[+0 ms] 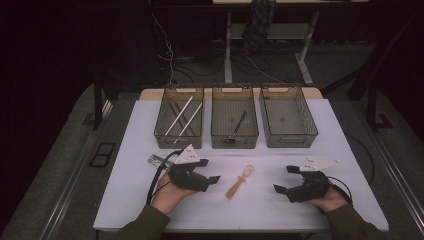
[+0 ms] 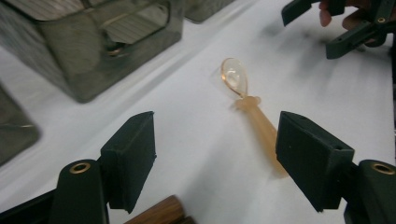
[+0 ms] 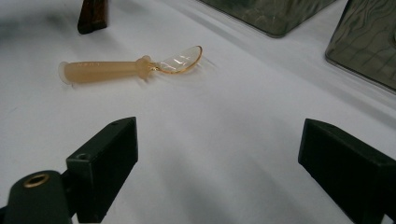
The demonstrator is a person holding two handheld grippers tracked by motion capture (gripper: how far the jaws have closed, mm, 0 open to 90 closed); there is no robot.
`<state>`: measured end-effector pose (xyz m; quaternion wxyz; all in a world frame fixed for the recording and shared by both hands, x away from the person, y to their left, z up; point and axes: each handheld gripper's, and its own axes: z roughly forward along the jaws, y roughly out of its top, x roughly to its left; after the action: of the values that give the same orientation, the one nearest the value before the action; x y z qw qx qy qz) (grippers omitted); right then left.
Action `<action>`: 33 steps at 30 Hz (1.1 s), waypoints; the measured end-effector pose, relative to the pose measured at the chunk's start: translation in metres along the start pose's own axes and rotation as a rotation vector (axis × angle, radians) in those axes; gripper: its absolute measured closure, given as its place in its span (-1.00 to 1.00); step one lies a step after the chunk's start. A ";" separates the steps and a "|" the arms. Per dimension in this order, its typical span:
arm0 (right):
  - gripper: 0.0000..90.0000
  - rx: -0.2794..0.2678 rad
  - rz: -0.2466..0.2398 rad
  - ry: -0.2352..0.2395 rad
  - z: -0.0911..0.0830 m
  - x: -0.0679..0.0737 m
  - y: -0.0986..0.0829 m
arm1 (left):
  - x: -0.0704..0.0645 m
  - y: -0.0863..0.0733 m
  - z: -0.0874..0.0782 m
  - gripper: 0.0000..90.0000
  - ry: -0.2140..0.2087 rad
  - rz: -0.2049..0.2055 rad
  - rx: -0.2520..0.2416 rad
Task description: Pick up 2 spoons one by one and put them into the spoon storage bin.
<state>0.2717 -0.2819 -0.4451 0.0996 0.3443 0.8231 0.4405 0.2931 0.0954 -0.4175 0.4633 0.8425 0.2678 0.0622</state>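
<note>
Both forearms in olive sleeves enter at the near edge of the white desk, each hand holding one black two-jaw tool. Left hand-held gripper: jaws spread wide, nothing between them, pointing toward the desk centre. Right hand-held gripper: jaws likewise spread and empty, pointing left toward the desk centre.

Between the two tools lies the translucent amber plastic spoon with a thick cylindrical handle, flat on the desk surface. It is just beside the left hand-held gripper and near, but apart from, the right one; neither tool touches it. In the left gripper view the spoon lies ahead of the open jaws, handle end near the right-hand jaw, bowl pointing away. In the right gripper view the spoon lies ahead and to the left of the open jaws, bowl to the right.

Behind the left hand-held gripper, a metal fork rests on the desk. At the far side stand three smoky translucent plastic bins in a row: left bin holding pale chopsticks, middle bin holding a dark utensil, right bin.
</note>
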 end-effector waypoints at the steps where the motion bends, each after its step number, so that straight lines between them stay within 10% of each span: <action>1: -0.75 0.000 0.001 0.000 0.000 0.000 0.000 | -0.002 0.000 0.002 -0.37 -0.005 -0.001 0.003; 25: -0.75 -0.002 0.005 -0.001 0.000 -0.001 0.000 | -0.036 -0.005 0.045 -0.01 -0.057 0.023 0.130; 33: -0.75 -0.004 0.004 0.000 0.000 0.000 0.000 | -0.047 -0.008 0.056 0.19 -0.035 0.096 0.191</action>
<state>0.2719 -0.2823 -0.4450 0.0994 0.3458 0.8216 0.4423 0.2697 0.0327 -0.4485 0.3821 0.8955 0.2239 0.0439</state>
